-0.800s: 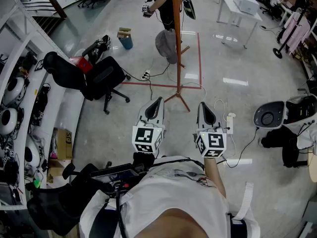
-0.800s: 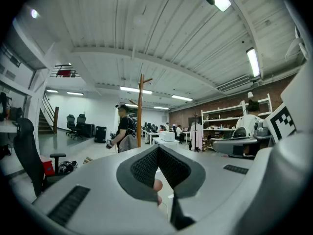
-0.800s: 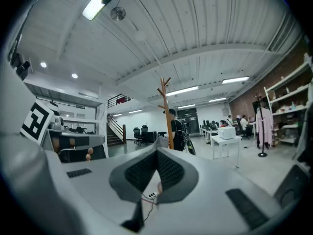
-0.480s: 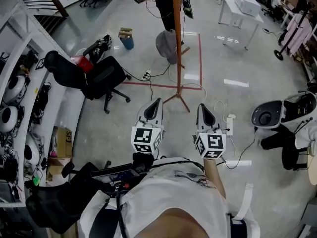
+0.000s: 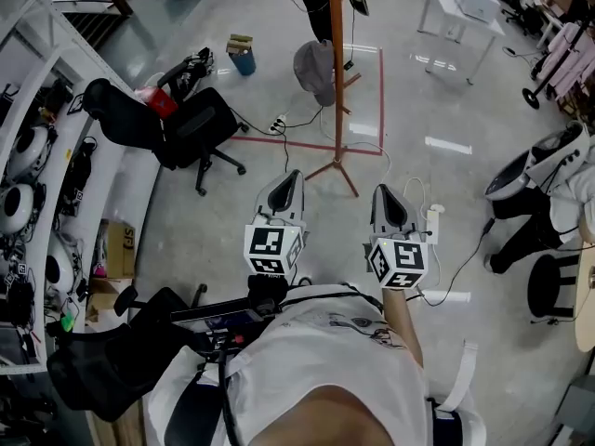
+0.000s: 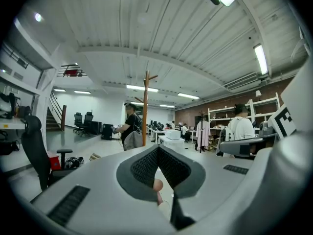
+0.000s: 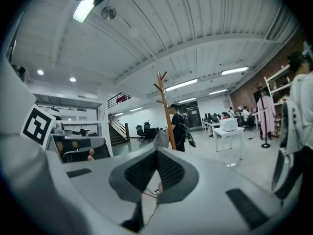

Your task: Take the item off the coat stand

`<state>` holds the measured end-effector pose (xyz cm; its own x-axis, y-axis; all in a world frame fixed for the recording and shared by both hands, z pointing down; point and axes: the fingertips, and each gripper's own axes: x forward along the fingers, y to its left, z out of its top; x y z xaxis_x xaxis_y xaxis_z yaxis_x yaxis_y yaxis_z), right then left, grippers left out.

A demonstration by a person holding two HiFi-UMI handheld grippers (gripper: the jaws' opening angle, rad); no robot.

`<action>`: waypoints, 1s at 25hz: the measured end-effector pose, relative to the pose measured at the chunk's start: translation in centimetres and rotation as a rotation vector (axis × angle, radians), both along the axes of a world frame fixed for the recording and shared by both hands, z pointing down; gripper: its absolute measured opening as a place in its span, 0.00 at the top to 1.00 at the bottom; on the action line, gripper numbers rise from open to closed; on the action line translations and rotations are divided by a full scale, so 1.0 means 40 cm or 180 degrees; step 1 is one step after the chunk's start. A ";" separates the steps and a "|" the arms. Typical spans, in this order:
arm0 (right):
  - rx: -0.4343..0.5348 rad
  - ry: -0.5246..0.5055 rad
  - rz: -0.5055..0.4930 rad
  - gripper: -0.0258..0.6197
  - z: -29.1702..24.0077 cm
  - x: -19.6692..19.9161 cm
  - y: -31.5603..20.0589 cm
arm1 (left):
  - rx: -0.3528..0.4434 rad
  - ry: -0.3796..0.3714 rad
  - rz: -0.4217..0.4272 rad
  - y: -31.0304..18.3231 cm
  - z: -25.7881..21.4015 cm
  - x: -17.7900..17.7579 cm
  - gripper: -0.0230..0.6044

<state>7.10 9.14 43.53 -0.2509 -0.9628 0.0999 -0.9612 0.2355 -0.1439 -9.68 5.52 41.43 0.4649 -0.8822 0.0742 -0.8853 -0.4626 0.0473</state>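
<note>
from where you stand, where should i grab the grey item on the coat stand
The grey item hangs limp on the left of the coat stand pole in the head view. Likely best: pinch its upper part, close to where it hangs, coming from that left side, then lift it up and off.

A glossy grey floor (image 5: 465, 203) bears red tape lines (image 5: 381, 100) — black office chair (image 5: 186, 137) left, white table (image 5: 451, 7) beyond.

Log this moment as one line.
left gripper: shut, empty | right gripper: shut, empty | item: hanging on coat stand | pickup: not begun
</note>
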 end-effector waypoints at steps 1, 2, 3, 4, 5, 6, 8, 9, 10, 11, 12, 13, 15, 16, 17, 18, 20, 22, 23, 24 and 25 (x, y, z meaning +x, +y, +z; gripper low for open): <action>0.0009 -0.0009 -0.0026 0.95 -0.005 -0.001 -0.003 | 0.0005 -0.0015 -0.0024 -0.005 -0.001 0.002 0.96; 0.0025 -0.0001 -0.0052 0.95 -0.011 0.000 -0.005 | 0.0014 -0.0033 -0.0054 -0.009 -0.002 0.004 0.96; 0.0035 0.0009 -0.0073 0.95 -0.015 0.002 -0.007 | 0.0026 -0.0054 -0.0085 -0.013 -0.004 0.008 0.96; 0.0035 0.0015 -0.0088 0.95 -0.016 0.006 -0.007 | 0.0036 -0.0072 -0.0113 -0.016 -0.005 0.011 0.96; 0.0024 0.0015 -0.0097 0.95 -0.012 0.013 -0.004 | 0.0040 -0.0084 -0.0137 -0.016 -0.004 0.015 0.96; 0.0004 0.0013 -0.0103 0.95 -0.006 0.021 0.001 | 0.0039 -0.0089 -0.0160 -0.016 -0.002 0.018 0.96; -0.0054 0.0001 -0.0107 0.95 0.015 0.042 0.015 | 0.0032 -0.0091 -0.0209 -0.010 0.005 0.022 0.96; -0.0084 -0.0016 -0.0107 0.95 0.026 0.053 0.022 | 0.0029 -0.0090 -0.0232 -0.007 0.009 0.024 0.96; -0.0108 -0.0038 -0.0108 0.95 0.034 0.063 0.028 | 0.0025 -0.0090 -0.0254 -0.006 0.014 0.024 0.96; -0.0120 -0.0058 -0.0111 0.95 0.039 0.072 0.031 | 0.0019 -0.0093 -0.0275 -0.005 0.019 0.025 0.96; -0.0119 -0.0068 -0.0117 0.95 0.041 0.081 0.033 | 0.0013 -0.0095 -0.0295 -0.006 0.023 0.027 0.96; -0.0113 -0.0069 -0.0125 0.95 0.041 0.089 0.033 | 0.0005 -0.0097 -0.0311 -0.007 0.027 0.031 0.96; -0.0110 -0.0064 -0.0139 0.95 0.044 0.105 0.031 | -0.0012 -0.0106 -0.0326 -0.007 0.035 0.042 0.96; -0.0115 -0.0064 -0.0144 0.95 0.048 0.111 0.030 | -0.0018 -0.0118 -0.0325 -0.007 0.039 0.049 0.96; -0.0122 -0.0067 -0.0150 0.95 0.052 0.115 0.029 | -0.0023 -0.0138 -0.0318 -0.007 0.044 0.056 0.96; -0.0129 -0.0070 -0.0156 0.95 0.055 0.117 0.028 | -0.0027 -0.0167 -0.0306 -0.008 0.049 0.061 0.96; -0.0137 -0.0073 -0.0172 0.95 0.059 0.117 0.022 | -0.0024 -0.0230 -0.0281 -0.014 0.056 0.069 0.96; -0.0146 -0.0067 -0.0185 0.95 0.062 0.115 0.010 | -0.0011 -0.0265 -0.0280 -0.028 0.059 0.071 0.96; -0.0152 -0.0063 -0.0191 0.95 0.064 0.114 0.001 | -0.0006 -0.0271 -0.0288 -0.037 0.061 0.071 0.96; -0.0155 -0.0060 -0.0198 0.95 0.067 0.112 -0.009 | -0.0003 -0.0269 -0.0297 -0.048 0.063 0.069 0.96; -0.0156 -0.0054 -0.0205 0.95 0.068 0.109 -0.019 | -0.0005 -0.0258 -0.0303 -0.060 0.065 0.066 0.96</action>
